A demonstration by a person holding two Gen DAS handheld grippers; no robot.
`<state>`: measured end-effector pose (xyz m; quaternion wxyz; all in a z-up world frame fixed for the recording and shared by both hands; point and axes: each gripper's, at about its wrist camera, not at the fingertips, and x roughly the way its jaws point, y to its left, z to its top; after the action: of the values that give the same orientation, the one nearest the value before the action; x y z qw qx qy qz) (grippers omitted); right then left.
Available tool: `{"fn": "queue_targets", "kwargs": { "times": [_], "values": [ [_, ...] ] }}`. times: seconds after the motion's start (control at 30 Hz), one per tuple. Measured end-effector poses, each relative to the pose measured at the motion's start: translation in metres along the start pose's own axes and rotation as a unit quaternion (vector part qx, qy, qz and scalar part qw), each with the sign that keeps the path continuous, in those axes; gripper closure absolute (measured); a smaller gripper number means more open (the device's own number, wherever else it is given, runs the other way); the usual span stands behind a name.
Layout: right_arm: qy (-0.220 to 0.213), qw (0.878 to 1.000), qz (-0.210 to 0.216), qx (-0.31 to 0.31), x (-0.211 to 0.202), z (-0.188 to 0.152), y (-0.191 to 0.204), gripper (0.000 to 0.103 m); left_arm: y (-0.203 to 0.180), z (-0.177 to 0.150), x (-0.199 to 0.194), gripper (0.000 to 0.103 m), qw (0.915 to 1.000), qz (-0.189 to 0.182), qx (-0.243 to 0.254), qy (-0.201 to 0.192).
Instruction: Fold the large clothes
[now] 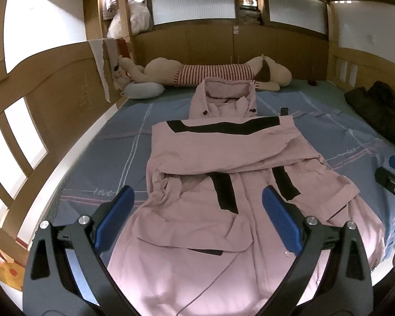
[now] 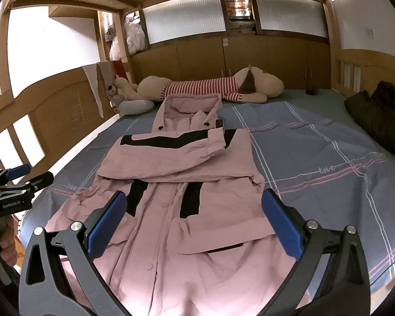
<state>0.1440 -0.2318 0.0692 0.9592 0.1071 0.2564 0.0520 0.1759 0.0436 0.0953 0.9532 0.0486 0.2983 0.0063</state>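
Looking through my left wrist camera, I see the left gripper (image 1: 197,200) hanging with its blue-padded jaws spread wide and nothing between them, above the near part of the pink coat (image 1: 223,184). The coat lies front-up on the blue checked bedsheet (image 1: 113,142), hood (image 1: 223,97) pointing toward the far end of the bed. Both sleeves are folded across the chest, so the black stripes cross the top and run down beside the button placket. The hem spills toward me over the near edge of the mattress. Beyond the hood a long plush dog (image 1: 213,73) in a striped shirt lies across the bed, with a grey pillow (image 1: 142,89) by its left end. A dark garment (image 1: 379,108) sits bundled at the right edge. My right gripper (image 1: 393,181) pokes in from the right border; from here I cannot tell how its jaws stand.

Through the right wrist camera, that right gripper (image 2: 194,202) is also spread wide and empty, over the coat's (image 2: 176,163) lower front. The folded sleeve cuff (image 2: 216,139) rests on the chest below the hood. At the left border a hand (image 2: 5,237) grips the left gripper's (image 2: 21,177) handle beside the bed.
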Motion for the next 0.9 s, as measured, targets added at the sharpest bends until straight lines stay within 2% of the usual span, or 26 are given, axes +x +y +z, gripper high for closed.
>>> {"fn": "queue_targets", "kwargs": {
  "times": [0.27,0.4,0.53,0.6,0.63,0.73,0.83,0.9],
  "values": [
    [0.005,1.0,-0.009,0.006,0.005,0.005,0.006,0.001,0.0,-0.004,0.022,0.004,0.9999,-0.008,0.007,-0.003],
    [-0.002,1.0,0.002,0.019,0.008,0.013,0.013,0.001,0.002,0.005,0.036,0.004,0.9999,-0.01,-0.005,0.001],
    [0.014,1.0,0.015,0.01,0.024,0.015,0.024,0.001,0.003,0.02,0.041,0.004,0.9995,-0.029,-0.009,-0.006],
    [0.023,1.0,0.015,0.005,0.032,0.019,0.026,0.001,0.003,0.023,0.043,0.004,0.9996,-0.019,0.005,-0.018],
    [0.028,0.999,0.014,0.006,0.036,0.021,0.025,0.001,0.004,0.025,0.045,0.004,0.9995,-0.003,0.019,-0.025],
    [0.052,0.998,0.014,0.016,0.058,0.035,0.021,0.001,0.013,0.027,0.05,0.004,0.9991,0.015,0.029,-0.026],
    [0.072,0.997,0.012,0.024,0.087,0.061,0.016,0.001,0.029,0.029,0.058,0.004,0.9999,0.006,0.007,-0.008],
    [0.079,0.997,0.012,0.018,0.118,0.09,0.014,0.001,0.04,0.03,0.061,0.004,0.9999,-0.004,-0.012,0.006]
  ]
}}
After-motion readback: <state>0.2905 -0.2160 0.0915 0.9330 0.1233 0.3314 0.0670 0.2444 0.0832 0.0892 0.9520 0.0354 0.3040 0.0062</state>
